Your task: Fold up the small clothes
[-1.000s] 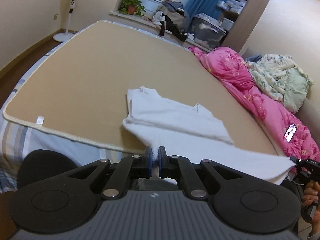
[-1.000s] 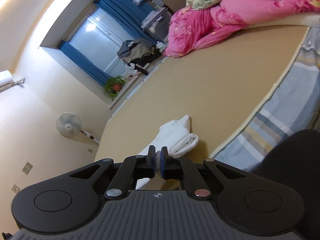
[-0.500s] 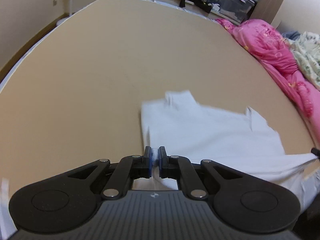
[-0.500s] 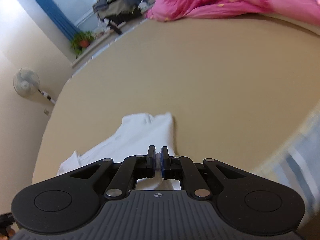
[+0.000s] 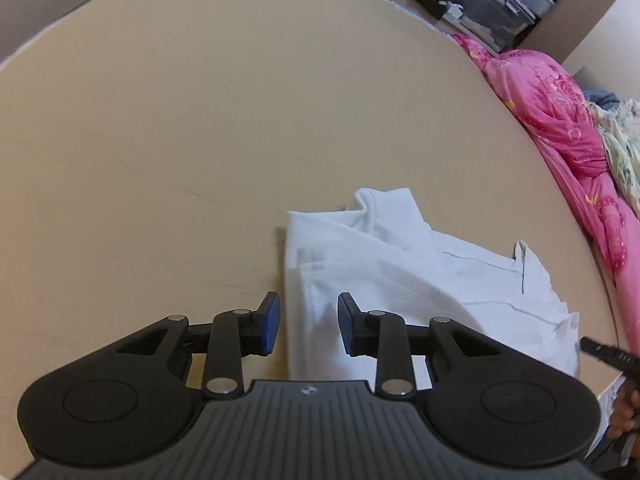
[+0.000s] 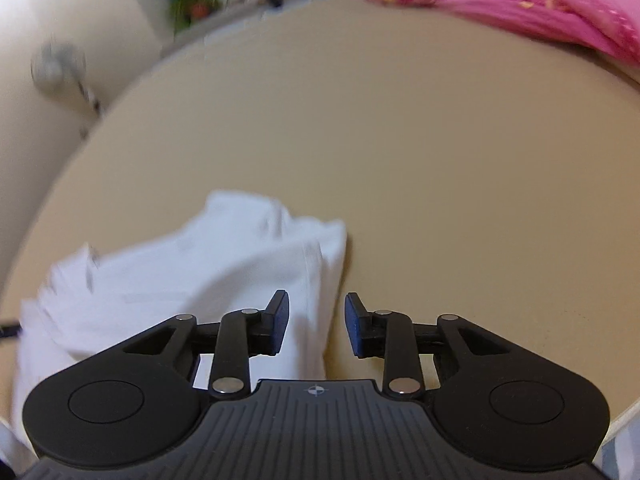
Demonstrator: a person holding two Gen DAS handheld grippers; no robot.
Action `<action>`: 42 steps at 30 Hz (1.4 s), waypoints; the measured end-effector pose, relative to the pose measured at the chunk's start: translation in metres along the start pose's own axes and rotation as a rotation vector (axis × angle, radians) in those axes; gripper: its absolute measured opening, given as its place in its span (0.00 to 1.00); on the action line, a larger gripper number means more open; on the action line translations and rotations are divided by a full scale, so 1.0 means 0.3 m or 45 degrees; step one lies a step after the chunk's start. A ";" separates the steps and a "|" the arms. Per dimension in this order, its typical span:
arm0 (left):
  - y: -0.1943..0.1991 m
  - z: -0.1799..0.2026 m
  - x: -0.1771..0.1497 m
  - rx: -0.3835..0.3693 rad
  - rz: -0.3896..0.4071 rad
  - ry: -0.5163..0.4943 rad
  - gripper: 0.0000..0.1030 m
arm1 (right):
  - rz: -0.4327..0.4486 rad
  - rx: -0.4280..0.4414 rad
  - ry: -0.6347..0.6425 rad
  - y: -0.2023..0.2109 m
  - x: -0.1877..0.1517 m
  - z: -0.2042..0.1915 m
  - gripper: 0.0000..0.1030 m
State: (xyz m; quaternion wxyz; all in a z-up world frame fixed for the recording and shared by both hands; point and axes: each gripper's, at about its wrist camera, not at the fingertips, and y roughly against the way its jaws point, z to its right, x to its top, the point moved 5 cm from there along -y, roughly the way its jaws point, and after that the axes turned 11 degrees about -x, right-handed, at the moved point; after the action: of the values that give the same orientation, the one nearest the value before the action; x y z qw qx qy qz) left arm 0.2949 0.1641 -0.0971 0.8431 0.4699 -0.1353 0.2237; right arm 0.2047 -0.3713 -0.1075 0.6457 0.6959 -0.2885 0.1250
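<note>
A: Where is the white T-shirt (image 5: 420, 280) lying?

B: On the tan mat (image 5: 200, 120) that covers the bed, toward its near edge. It lies folded over on itself, with a doubled layer on top and a collar or sleeve corner bunched up at its far end.

A: And the left gripper (image 5: 309, 327)?

B: Its jaws stand apart, holding nothing. The shirt's left edge runs between the blue pads (image 5: 269, 322), just beneath them; whether they touch the cloth I cannot tell.

A: The right gripper (image 6: 316, 323)?

B: Also spread wide and empty, over the shirt's right edge (image 6: 320, 280), with bare mat under its right finger. That view is blurred. In the left view the tip of the right tool (image 5: 608, 354) shows at the shirt's right side.

A: Anything else on the bed?

B: A pink quilt (image 5: 560, 120) heaped along the mat's right edge, apart from the shirt.
</note>
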 end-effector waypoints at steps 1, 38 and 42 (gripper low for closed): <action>-0.017 0.011 0.006 -0.003 0.000 -0.009 0.33 | -0.011 0.007 0.019 -0.015 -0.001 -0.012 0.31; 0.066 0.199 -0.077 0.113 -0.057 -0.313 0.22 | 0.100 -0.003 -0.125 0.038 0.112 -0.090 0.36; 0.075 0.175 -0.261 0.175 -0.148 -0.377 0.22 | -0.016 -0.042 0.073 0.094 -0.063 -0.112 0.48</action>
State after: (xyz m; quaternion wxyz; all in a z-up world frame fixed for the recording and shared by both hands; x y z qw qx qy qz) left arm 0.2150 0.1100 -0.0877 0.7914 0.5613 -0.2150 0.1117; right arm 0.1803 -0.3340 -0.0900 0.6657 0.6832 -0.2676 0.1360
